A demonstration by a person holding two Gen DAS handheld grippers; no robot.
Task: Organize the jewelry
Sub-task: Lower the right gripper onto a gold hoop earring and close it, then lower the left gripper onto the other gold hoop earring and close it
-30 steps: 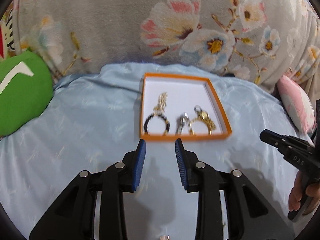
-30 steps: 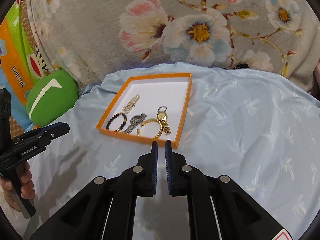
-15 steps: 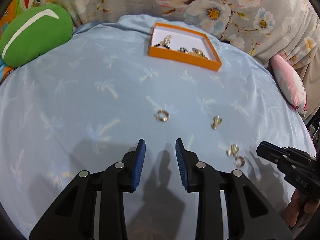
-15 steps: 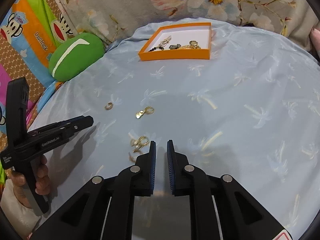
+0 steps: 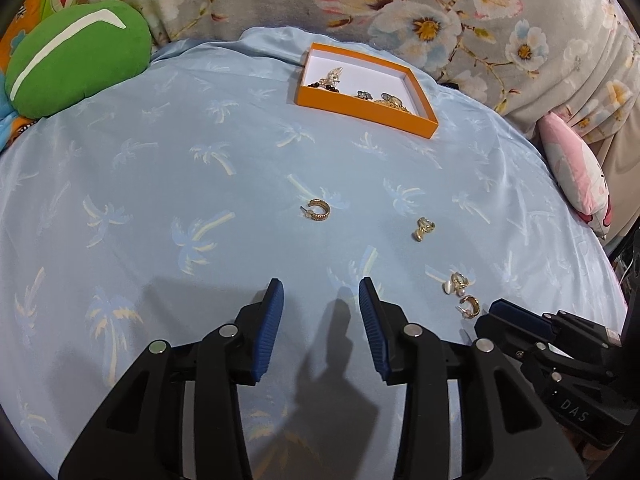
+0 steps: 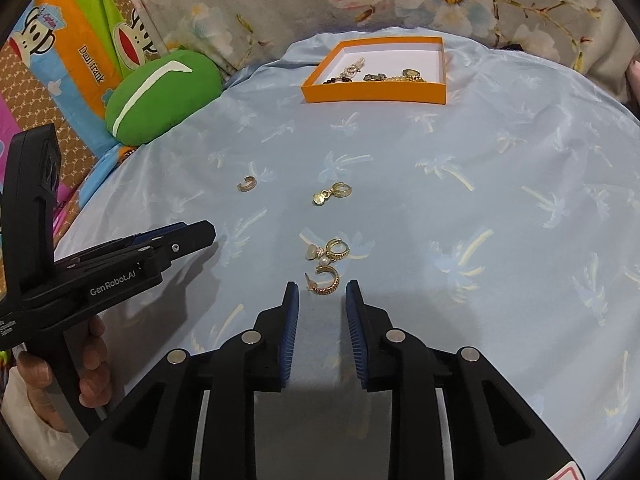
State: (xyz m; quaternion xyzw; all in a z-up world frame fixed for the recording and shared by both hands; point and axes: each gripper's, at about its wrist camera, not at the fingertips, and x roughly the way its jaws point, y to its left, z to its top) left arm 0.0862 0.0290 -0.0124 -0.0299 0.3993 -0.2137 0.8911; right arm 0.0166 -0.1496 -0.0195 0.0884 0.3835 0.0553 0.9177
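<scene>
Right gripper (image 6: 322, 294) fingers just opening, empty, nearest hoop earring (image 6: 325, 280) just ahead on bed (image 6: 480, 240). Left gripper (image 5: 321, 292) likewise part-open, empty. Orange box (image 6: 374, 92) at far edge. Risk: pads snag slippery sheet, earring skids away.

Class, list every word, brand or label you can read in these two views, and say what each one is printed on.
"GenRobot.AI": on the side of the left gripper, right wrist view.
"DAS": on the body of the right gripper, left wrist view.
"Daul frank": on the cartoon monkey cushion.
Too small to read: the white print low on the left gripper's handle and the writing on the monkey's cap.
</scene>
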